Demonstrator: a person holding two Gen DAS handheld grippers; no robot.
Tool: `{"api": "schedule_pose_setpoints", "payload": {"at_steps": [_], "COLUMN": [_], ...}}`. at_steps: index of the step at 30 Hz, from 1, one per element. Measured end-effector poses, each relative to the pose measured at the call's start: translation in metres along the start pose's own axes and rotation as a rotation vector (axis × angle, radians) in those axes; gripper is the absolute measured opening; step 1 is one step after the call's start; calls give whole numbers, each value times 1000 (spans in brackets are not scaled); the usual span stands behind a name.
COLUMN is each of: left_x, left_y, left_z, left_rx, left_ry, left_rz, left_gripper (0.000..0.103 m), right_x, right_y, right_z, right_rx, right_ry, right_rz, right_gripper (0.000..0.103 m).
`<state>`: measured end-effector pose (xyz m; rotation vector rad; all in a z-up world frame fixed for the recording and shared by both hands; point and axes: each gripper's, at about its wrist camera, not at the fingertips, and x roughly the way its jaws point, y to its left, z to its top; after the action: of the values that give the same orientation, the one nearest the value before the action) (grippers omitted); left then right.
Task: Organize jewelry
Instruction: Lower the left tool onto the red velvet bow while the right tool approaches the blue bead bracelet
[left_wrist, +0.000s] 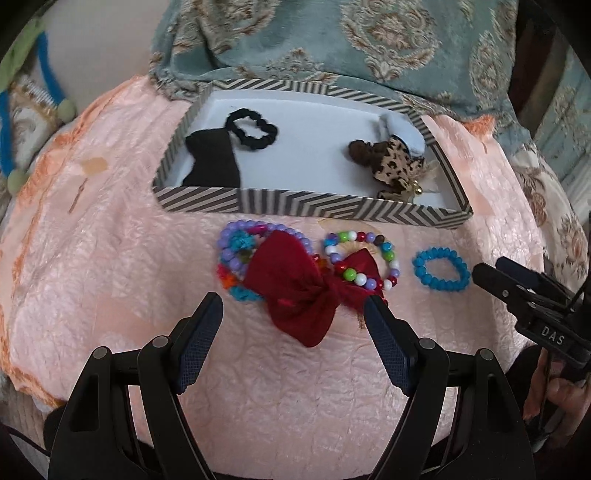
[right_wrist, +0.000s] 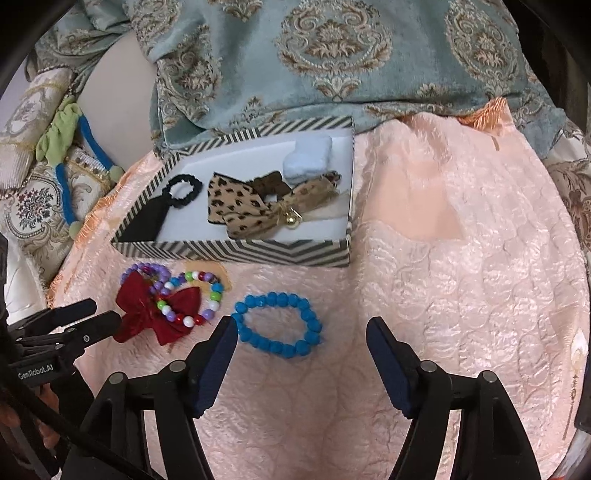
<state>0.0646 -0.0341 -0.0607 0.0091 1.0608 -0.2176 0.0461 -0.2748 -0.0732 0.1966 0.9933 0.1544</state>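
right gripper (right_wrist: 301, 332) spread wide over pink quilt (right_wrist: 443, 277), blue bead bracelet (right_wrist: 277, 325) beside its left finger, red bow (right_wrist: 155, 310) among colourful bead bracelets (right_wrist: 192, 295), striped box (right_wrist: 236, 251) holding leopard bow (right_wrist: 243, 210), left gripper (right_wrist: 92, 314) at left edge

Box (left_wrist: 258, 201): grey/white chevron-striped walls, white inside; holds black scrunchie (left_wrist: 252, 130), leopard-print bow (right_wrist: 243, 210), pale blue pad (right_wrist: 308, 159). Cloth (left_wrist: 110, 295): pale pink w/ orange fringe. Bow (left_wrist: 295, 291) dark red; bracelets: blue (right_wrist: 277, 329), multicolour (left_wrist: 360, 260), purple (left_wrist: 236, 247); backdrop fabric (right_wrist: 332, 55) teal w/ tan medallions.
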Motion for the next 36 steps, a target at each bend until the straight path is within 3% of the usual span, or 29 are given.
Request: {"api": "schedule_pose_setpoints", "payload": {"at_steps": [9,14,16,17,18,19,20,24,26,29,36], "left_x": [12,33,42,47,50,52,52,49,44,25,-12], "left_y": [-25,-25,-24,-22,-20,-18,-16,-13,-12,-11,-10], "left_z": [2,10,11,12,12,12,12,11,8,1,-5], "left_rx": [306,333,325,314,295,277,259,220,205,195,195], "left_ry": [-18,30,58,76,96,103,108,112,116,96,23], "left_rz": [5,-35,-46,-57,-78,-97,-114,-135,-149,-161,-150], "left_gripper": [79,79,70,58,54,51,42,28,23,9,8], "right_x": [8,16,22,25,29,32,35,41,37,27,-10], "right_y": [-9,-8,-5,-4,-4,-4,-4,-6,-9,-14,0], "right_z": [1,3,3,4,4,5,5,6,6,6,5], "right_rx": [22,24,8,1,-6,-9,-16,-41,-32,1,-24], "right_ry": [20,38,52,57,63,67,69,42,28,5,-77], "right_rz": [13,33,31,25,14,6,-10,-43,-39,-4,39], "right_gripper": [71,71,71,67,64,57,50,30,14,9,9]}}
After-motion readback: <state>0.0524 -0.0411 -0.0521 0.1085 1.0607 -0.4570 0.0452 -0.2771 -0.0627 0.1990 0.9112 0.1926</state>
